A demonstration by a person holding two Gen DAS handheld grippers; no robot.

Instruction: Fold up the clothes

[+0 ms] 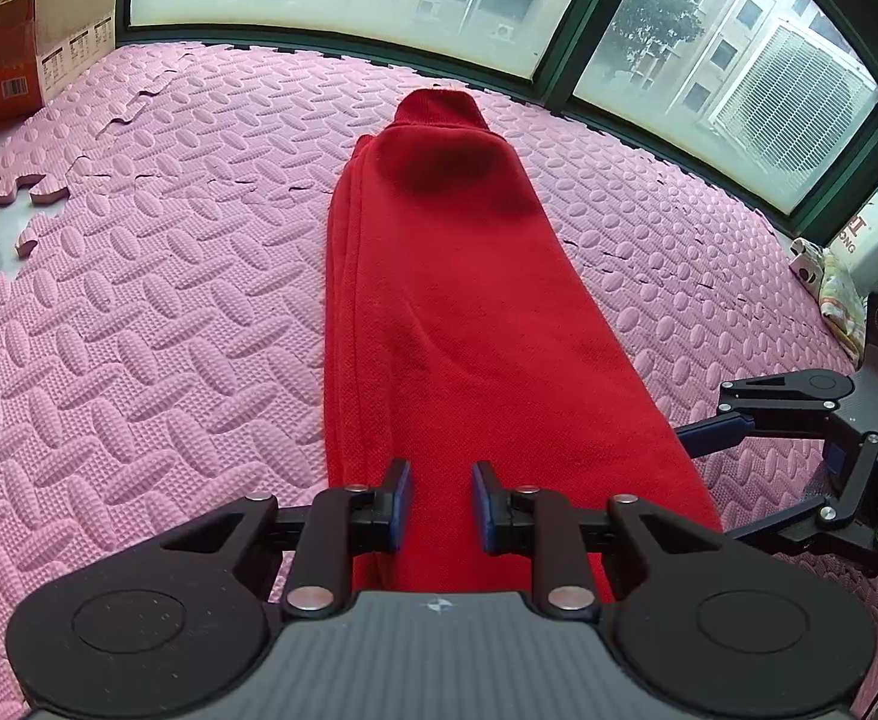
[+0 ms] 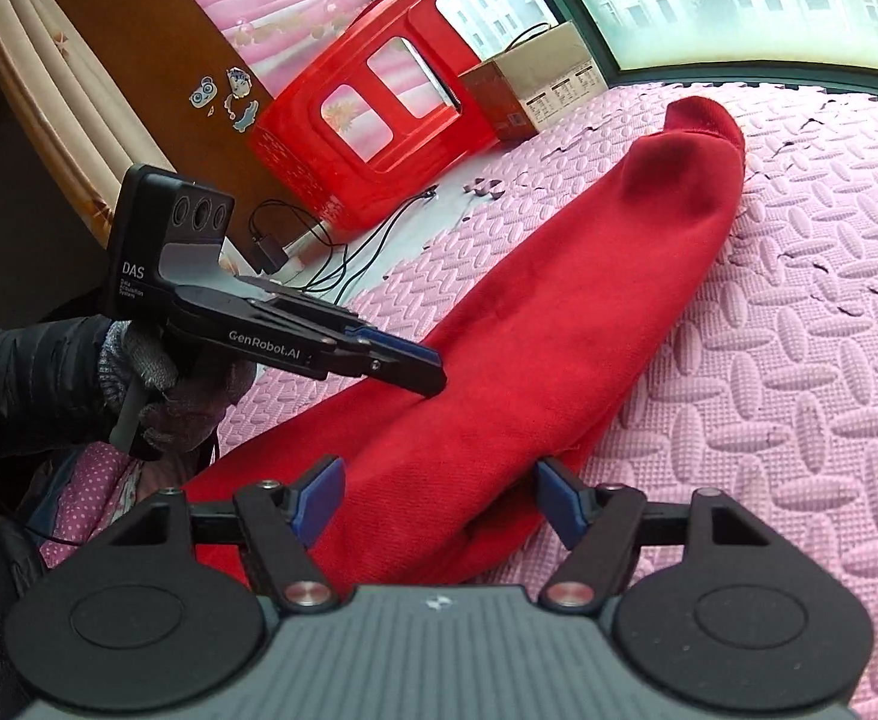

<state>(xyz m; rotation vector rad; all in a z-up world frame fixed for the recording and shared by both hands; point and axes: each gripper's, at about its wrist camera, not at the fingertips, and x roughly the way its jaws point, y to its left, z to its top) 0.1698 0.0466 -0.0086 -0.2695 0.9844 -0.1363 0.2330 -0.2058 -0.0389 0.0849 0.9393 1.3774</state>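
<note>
On the pink foam mat (image 1: 156, 324), a red garment (image 1: 457, 312) lies folded into a long narrow strip, running from 6 o'clock up toward 12 in the left wrist view, its ribbed collar end at the far tip near the window frame (image 1: 342, 39). Stacked layered edges show along its left side. The left gripper (image 1: 440, 501) sits right over the near end of the strip, its jaws apart with a modest gap, red cloth showing between the blue pads; whether they touch the fabric cannot be told. Over at 3 o'clock, the right gripper (image 1: 709, 429) comes in from the side, its blue-tipped finger at the garment's right edge.

Switch to the right wrist view: the right gripper (image 2: 439, 501) has its jaws spread wide, straddling the near part of the garment (image 2: 589, 312). At 9 o'clock a gloved hand (image 2: 168, 396) holds the left gripper (image 2: 420, 369), its fingers pointing down at the cloth. Up at 11 o'clock a red plastic stool (image 2: 372, 114) lies tipped on the floor, a cardboard box (image 2: 535, 84) just beside it, black cables (image 2: 342, 252) trailing below.
</note>
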